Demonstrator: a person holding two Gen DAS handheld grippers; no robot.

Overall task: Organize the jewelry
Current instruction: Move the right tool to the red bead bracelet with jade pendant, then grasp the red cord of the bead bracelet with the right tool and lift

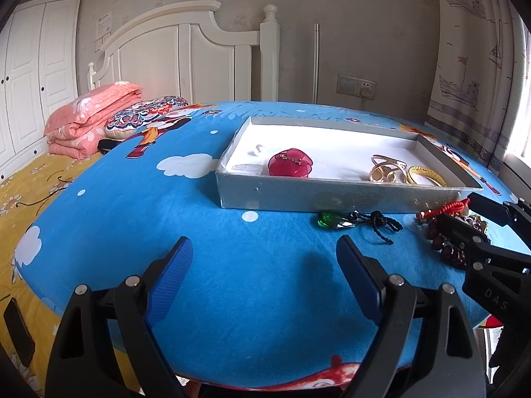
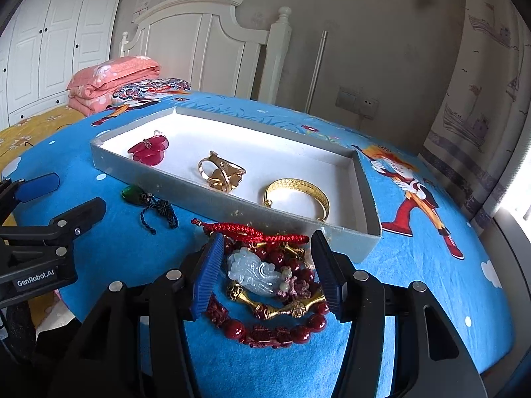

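A grey tray (image 2: 166, 182) with a white floor sits on the blue cloth. In it lie a red petal pendant (image 2: 149, 149), a gold ring piece (image 2: 220, 172) and a gold bangle (image 2: 297, 195). In front of the tray is a heap of jewelry: a red cord bracelet (image 2: 255, 232), a pale jade pendant (image 2: 252, 273) and dark red bead bracelets (image 2: 275, 335). My right gripper (image 2: 267, 237) straddles the heap, open, pads on either side. A green pendant (image 1: 332, 219) on black cord lies left of it. My left gripper (image 1: 264, 243) hovers open over bare cloth, holding nothing.
The round table's blue cartoon cloth (image 1: 166, 215) falls away at the near edge. Behind and left is a bed with a folded pink quilt (image 1: 89, 116) and a patterned pillow (image 1: 146, 116). A dark phone (image 1: 18, 331) lies on the yellow bedspread. A curtain (image 1: 471, 66) hangs at right.
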